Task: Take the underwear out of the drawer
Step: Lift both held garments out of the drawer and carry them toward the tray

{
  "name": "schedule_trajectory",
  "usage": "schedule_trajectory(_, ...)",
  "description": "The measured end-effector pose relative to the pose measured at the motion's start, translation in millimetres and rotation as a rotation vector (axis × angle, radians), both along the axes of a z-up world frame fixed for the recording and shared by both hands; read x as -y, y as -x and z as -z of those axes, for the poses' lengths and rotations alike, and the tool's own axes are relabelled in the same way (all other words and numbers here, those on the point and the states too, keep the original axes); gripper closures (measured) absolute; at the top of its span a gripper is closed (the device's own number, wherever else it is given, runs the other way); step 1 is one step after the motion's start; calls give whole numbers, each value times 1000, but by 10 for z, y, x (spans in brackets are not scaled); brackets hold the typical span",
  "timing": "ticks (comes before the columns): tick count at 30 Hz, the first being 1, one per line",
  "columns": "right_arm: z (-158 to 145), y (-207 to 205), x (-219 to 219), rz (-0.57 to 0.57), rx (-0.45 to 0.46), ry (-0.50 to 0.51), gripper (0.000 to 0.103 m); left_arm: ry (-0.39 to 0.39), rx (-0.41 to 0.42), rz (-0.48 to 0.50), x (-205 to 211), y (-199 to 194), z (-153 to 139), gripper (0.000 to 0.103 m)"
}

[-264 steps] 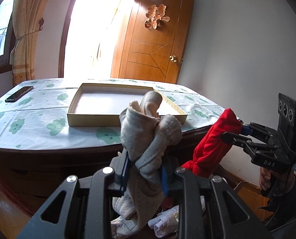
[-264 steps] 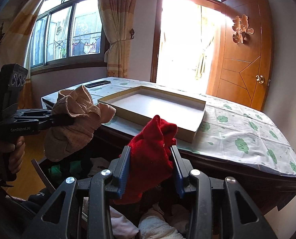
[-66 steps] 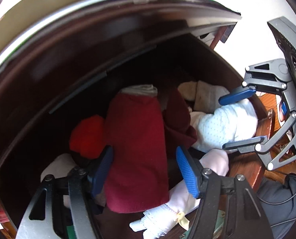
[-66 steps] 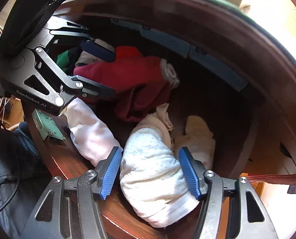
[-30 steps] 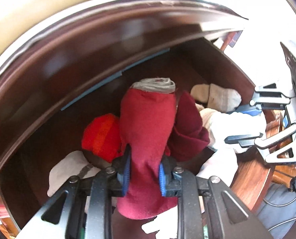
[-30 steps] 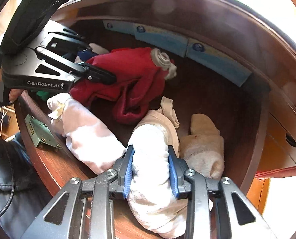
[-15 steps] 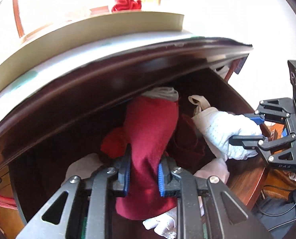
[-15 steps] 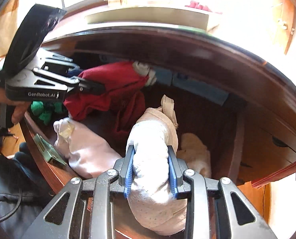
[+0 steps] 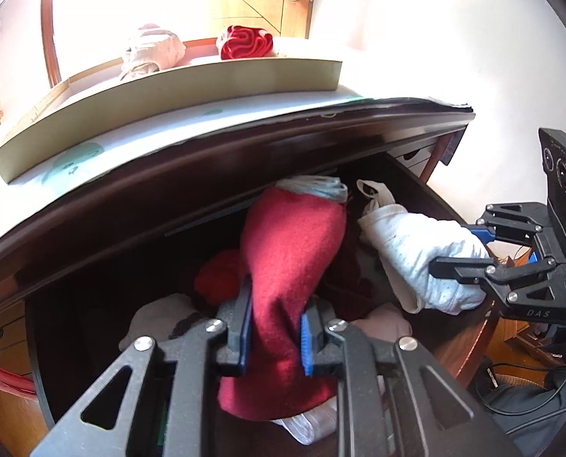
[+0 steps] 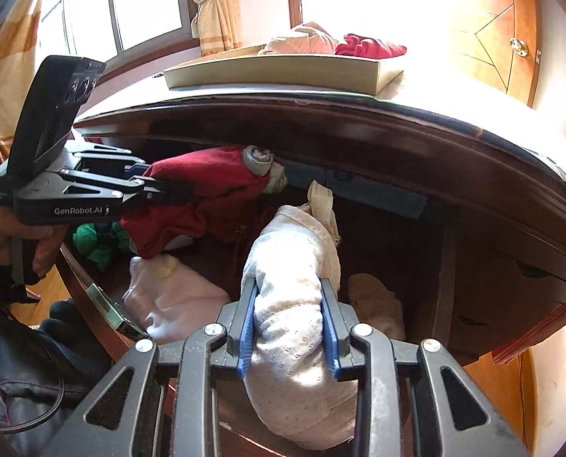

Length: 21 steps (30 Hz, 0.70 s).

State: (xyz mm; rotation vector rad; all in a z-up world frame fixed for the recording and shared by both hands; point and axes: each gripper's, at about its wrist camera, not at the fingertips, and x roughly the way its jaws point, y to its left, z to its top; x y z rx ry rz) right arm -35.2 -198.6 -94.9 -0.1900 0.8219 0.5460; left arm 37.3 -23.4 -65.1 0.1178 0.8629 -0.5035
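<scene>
The left hand-held gripper [image 9: 274, 330] is clamped on a dark red rolled garment [image 9: 294, 251]; the right hand-held gripper [image 10: 287, 330] is clamped on a pale dotted bundle [image 10: 294, 304]. Each roll's long axis runs forward from its fingers toward the drawer [image 10: 393, 243] back, under the tabletop [image 9: 191, 114] front edge. The shallow cardboard tray [image 9: 206, 83] lies up and beyond that edge, about equally near either hand, probably. Half a second ago both bundles sat lower in the drawer; now they are lifted and the tray's contents show.
</scene>
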Motion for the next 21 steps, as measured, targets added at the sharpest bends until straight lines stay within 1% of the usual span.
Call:
schedule_trajectory(5, -141, 102, 203, 2, 27, -23, 71, 35, 22, -13, -26, 87, -34, 85)
schedule_trajectory(12, -182, 148, 215, 5, 45, -44, 71, 69, 32, -34, -76, 155, -31, 85)
schedule_trajectory(14, -202, 161, 230, 8, 51, -55, 71, 77, 37, -43, -35, 159, -22, 85)
schedule_trajectory(21, -262, 224, 224, 13, 89, -81, 71, 112, 56, -58, -79, 194, -34, 85)
